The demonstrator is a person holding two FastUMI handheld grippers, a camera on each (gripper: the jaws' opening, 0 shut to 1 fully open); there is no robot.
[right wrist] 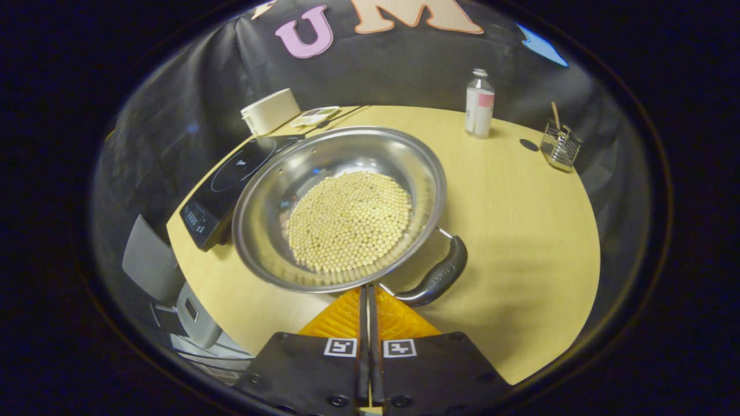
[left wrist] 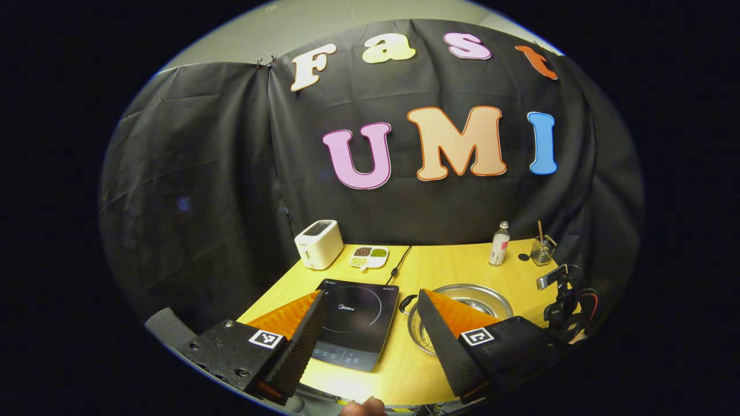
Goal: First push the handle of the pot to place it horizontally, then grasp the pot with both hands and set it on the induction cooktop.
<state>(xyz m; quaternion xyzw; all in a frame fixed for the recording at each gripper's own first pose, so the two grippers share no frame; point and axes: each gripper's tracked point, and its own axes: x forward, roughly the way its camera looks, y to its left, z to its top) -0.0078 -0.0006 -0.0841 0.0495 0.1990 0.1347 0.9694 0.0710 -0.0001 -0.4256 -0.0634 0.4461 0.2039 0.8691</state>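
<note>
A steel pot (right wrist: 272, 190) holding pale round beans (right wrist: 350, 219) stands on the wooden table (right wrist: 520, 231), right of the black induction cooktop (right wrist: 231, 176). Its dark loop handle (right wrist: 436, 277) sticks out at the near right. My right gripper (right wrist: 367, 289) is shut with nothing between its fingers, the tips against the pot's near rim just left of that handle. In the left gripper view my left gripper (left wrist: 370, 300) hangs open above the table's front edge, over the cooktop (left wrist: 355, 320); its right finger hides part of the pot (left wrist: 480, 294). The right gripper (left wrist: 563, 306) shows beyond the pot.
Along the back of the table stand a white toaster (left wrist: 317, 242), a divided dish of grains (left wrist: 370, 256), a bottle (left wrist: 499, 244) and a wire holder (left wrist: 542, 249). A cable (left wrist: 400, 263) runs from the cooktop to the back. A grey chair (right wrist: 150, 260) sits off the table's left edge.
</note>
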